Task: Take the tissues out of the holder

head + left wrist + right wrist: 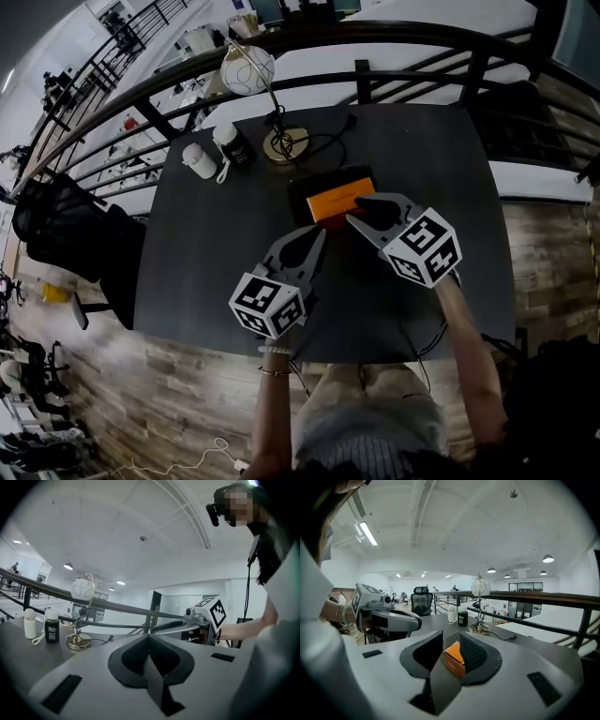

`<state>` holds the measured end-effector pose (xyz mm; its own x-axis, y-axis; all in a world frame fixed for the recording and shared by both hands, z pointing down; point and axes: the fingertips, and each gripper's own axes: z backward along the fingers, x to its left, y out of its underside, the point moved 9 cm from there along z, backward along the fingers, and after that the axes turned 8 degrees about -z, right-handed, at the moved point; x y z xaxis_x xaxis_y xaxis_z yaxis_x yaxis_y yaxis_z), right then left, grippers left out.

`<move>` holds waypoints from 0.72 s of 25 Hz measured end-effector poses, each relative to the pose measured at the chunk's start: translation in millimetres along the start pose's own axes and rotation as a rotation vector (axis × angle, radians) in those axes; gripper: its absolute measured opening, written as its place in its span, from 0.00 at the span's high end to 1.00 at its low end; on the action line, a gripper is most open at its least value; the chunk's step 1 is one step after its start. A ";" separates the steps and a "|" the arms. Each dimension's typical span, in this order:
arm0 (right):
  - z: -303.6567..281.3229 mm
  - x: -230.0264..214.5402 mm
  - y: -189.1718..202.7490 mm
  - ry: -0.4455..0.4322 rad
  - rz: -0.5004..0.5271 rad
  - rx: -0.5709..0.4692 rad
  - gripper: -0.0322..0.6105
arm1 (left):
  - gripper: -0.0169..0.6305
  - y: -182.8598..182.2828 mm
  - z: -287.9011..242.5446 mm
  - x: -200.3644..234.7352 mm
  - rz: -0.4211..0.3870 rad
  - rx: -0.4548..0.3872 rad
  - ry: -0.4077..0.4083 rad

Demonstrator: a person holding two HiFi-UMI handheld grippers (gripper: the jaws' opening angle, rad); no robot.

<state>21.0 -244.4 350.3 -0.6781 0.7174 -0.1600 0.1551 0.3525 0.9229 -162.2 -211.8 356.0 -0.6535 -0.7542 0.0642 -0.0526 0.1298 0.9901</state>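
Note:
An orange tissue pack (337,199) lies in a black holder (305,187) near the middle of the dark table (197,262). My right gripper (359,212) reaches in from the right, its tips at the pack's right end. In the right gripper view the jaws of that gripper (451,641) stand apart, with a corner of the orange pack (453,657) between them and a gap on its left side. My left gripper (320,234) hovers just in front of the holder. It is shut (149,637) with nothing in it.
A gold-based lamp (284,142) with a white globe (247,67) stands behind the holder, its cord trailing right. A white bottle (199,160) and a black one (232,143) stand at the back left. A black railing (375,37) runs behind the table, and a chair (66,225) sits at the left.

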 end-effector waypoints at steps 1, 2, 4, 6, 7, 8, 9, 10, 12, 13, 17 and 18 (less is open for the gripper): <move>-5.7 -6.7 -0.9 -0.008 0.023 0.028 0.80 | 0.96 1.9 -3.7 4.7 0.006 0.006 -0.004; -11.6 -13.6 -1.6 -0.016 0.045 0.057 0.79 | 0.96 3.5 -7.2 9.7 0.011 0.011 -0.008; -23.6 -27.1 -1.6 -0.035 0.086 0.118 0.78 | 0.96 6.2 -13.7 19.4 0.020 0.021 -0.017; -36.0 -37.8 -0.6 -0.059 0.126 0.177 0.77 | 0.96 9.7 -18.9 28.8 0.026 0.034 -0.022; -42.9 -41.9 0.3 -0.073 0.147 0.207 0.77 | 0.96 11.8 -21.0 33.7 0.026 0.043 -0.026; -50.4 -45.7 1.8 -0.086 0.169 0.238 0.76 | 0.96 13.9 -23.0 38.6 0.026 0.052 -0.029; -58.1 -49.5 3.5 -0.099 0.190 0.269 0.76 | 0.96 16.0 -25.2 43.3 0.028 0.060 -0.032; -65.7 -53.2 5.3 -0.111 0.209 0.301 0.76 | 0.96 17.8 -27.8 47.6 0.030 0.065 -0.034; -79.6 -60.0 7.8 -0.130 0.241 0.364 0.76 | 0.96 21.3 -34.4 55.4 0.034 0.075 -0.034; -86.0 -62.6 8.5 -0.140 0.253 0.394 0.75 | 0.96 22.9 -37.7 58.9 0.035 0.081 -0.033; -107.6 -65.3 13.1 -0.172 0.294 0.510 0.75 | 0.96 27.3 -45.5 66.9 0.047 0.096 -0.030; -111.7 -65.1 15.0 -0.177 0.304 0.534 0.75 | 0.96 28.1 -46.5 67.3 0.047 0.099 -0.029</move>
<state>-12.9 -352.9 413.6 -0.4256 0.9048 -0.0157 0.6899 0.3357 0.6414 -172.5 -288.9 393.9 -0.6787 -0.7268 0.1056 -0.0947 0.2292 0.9688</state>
